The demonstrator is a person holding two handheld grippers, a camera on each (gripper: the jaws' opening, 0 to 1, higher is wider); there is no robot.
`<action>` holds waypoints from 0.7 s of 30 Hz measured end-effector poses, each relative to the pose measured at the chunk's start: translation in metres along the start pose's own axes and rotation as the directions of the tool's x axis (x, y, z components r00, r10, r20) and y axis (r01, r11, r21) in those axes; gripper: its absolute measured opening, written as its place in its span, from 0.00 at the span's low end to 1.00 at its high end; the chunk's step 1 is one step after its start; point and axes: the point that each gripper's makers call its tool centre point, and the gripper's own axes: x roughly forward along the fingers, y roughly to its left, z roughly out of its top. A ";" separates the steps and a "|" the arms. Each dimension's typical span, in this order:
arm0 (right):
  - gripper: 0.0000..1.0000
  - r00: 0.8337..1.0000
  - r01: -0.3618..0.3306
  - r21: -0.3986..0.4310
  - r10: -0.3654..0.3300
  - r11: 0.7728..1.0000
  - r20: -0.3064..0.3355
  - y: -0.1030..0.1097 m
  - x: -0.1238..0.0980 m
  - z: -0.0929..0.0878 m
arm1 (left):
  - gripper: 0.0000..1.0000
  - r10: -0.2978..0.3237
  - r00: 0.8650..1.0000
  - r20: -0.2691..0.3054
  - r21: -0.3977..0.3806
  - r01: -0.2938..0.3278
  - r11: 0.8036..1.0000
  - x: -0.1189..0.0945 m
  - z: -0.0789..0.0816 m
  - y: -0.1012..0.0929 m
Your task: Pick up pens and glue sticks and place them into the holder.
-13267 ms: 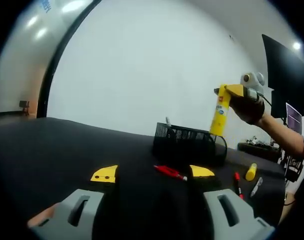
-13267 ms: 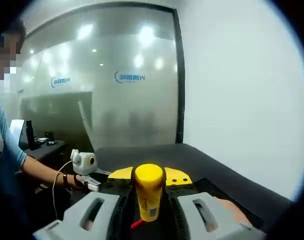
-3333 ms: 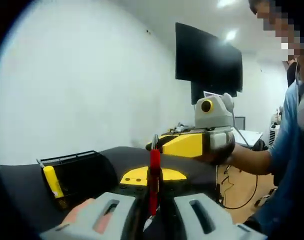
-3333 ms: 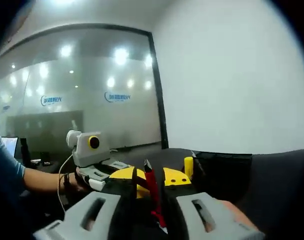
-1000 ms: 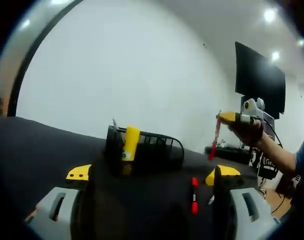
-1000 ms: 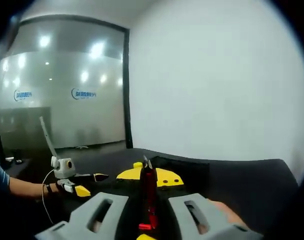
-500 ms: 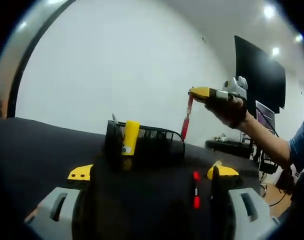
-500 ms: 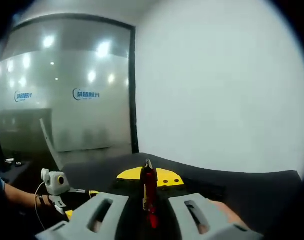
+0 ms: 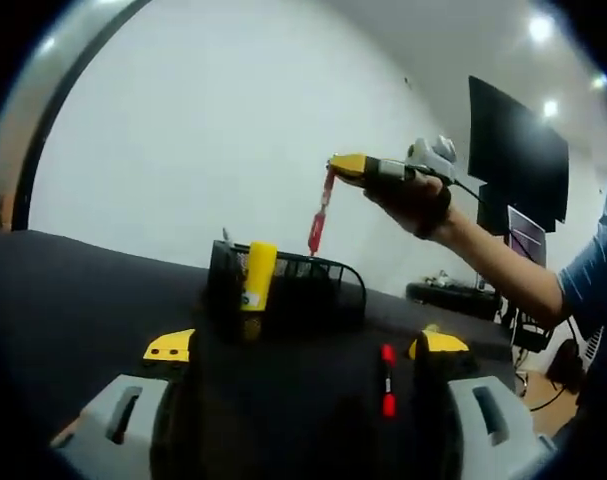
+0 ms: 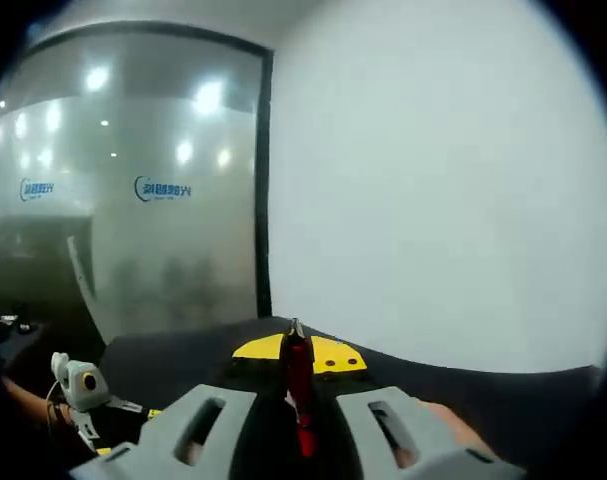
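In the left gripper view, the left gripper (image 9: 301, 352) sits low over the dark counter (image 9: 73, 290) with its jaws spread wide and nothing between them. Just beyond it, at about 2 o'clock, a loose red pen (image 9: 387, 378) lies on the counter, its long axis running away from the camera. Farther off at 12 o'clock stands the black mesh holder (image 9: 301, 287), with a yellow glue stick (image 9: 255, 277) upright at its left end. Above the holder, the right gripper (image 9: 335, 167) is clamped on a second red pen (image 9: 320, 222), which hangs nearly vertical, tip down over the holder's middle and apart from its rim. A straight drop looks open, the glue stick standing off to the pen's 9 o'clock side. In the right gripper view, that pen (image 10: 298, 383) stands pinched between the jaws.
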 end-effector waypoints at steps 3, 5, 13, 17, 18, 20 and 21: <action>0.05 1.000 -0.001 0.004 0.001 1.000 0.016 -0.002 0.012 0.002 | 0.84 0.003 1.000 -0.001 -0.002 -0.003 1.000 0.000 0.000 0.001; 0.05 1.000 -0.005 0.001 0.005 1.000 0.020 -0.002 0.021 0.003 | 0.84 0.004 1.000 -0.006 0.001 -0.004 1.000 0.001 -0.001 0.001; 0.05 0.999 -0.008 -0.021 0.008 1.000 0.034 -0.001 0.057 0.002 | 0.82 0.010 1.000 -0.017 0.007 -0.010 1.000 0.002 -0.003 0.005; 0.05 1.000 -0.005 -0.022 0.005 1.000 0.005 -0.003 0.067 -0.010 | 0.82 0.013 1.000 -0.021 0.010 -0.013 1.000 0.002 -0.004 0.005; 0.05 1.000 -0.005 -0.022 0.005 1.000 -0.004 -0.004 0.069 -0.014 | 0.82 0.014 1.000 -0.023 0.012 -0.014 1.000 0.003 -0.004 0.005; 0.05 1.000 -0.006 -0.022 0.005 1.000 -0.019 -0.004 0.071 -0.021 | 0.81 0.016 1.000 -0.023 0.014 -0.016 1.000 0.003 -0.005 0.004; 0.05 1.000 -0.005 -0.019 0.005 1.000 -0.026 -0.005 0.071 -0.025 | 0.81 0.018 1.000 -0.023 0.014 -0.017 1.000 0.003 -0.004 0.005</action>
